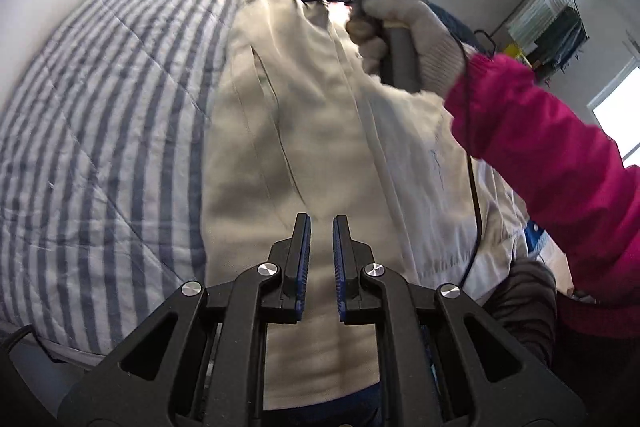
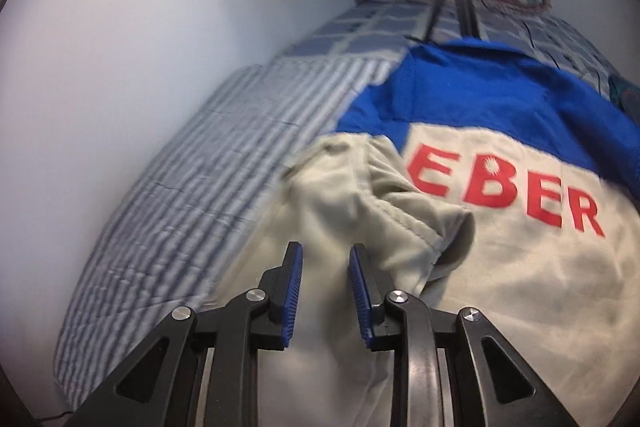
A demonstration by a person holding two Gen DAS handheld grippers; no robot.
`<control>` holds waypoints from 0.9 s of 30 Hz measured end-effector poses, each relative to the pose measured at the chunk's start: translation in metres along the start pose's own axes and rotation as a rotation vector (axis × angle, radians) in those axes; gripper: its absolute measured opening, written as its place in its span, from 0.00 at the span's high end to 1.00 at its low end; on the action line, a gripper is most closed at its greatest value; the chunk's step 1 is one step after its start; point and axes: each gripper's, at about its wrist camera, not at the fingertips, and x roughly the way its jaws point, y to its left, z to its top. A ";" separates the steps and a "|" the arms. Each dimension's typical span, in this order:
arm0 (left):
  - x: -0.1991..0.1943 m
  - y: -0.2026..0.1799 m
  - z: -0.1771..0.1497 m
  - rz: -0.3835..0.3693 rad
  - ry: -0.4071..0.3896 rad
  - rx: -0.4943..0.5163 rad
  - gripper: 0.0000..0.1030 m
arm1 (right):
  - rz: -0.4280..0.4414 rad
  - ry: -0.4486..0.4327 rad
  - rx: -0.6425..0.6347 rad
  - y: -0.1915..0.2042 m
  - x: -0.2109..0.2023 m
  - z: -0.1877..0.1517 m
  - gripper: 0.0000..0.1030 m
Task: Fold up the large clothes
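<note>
Closest to the lens, the left gripper (image 1: 321, 223) is seen closed down to a narrow slit, with beige cloth showing behind it; whether any cloth is pinched cannot be told. Its tips are held over the lower part of the jacket (image 1: 320, 127), which is spread lengthwise on the striped quilt (image 1: 100, 147). Farther up the jacket, the right gripper (image 2: 326, 255) is carried by a gloved hand (image 1: 408, 39) in a pink sleeve (image 1: 540, 139). Its jaws are set partly apart, and beige cloth fills the gap, but no grip can be made out. Just beyond, a crumpled jacket sleeve (image 2: 400, 207) is folded over the back, beside the red letters (image 2: 500, 195).
</note>
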 end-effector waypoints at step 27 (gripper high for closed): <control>-0.052 0.025 -0.025 -0.002 -0.084 -0.070 0.92 | 0.164 0.180 -0.212 0.098 -0.038 -0.137 0.85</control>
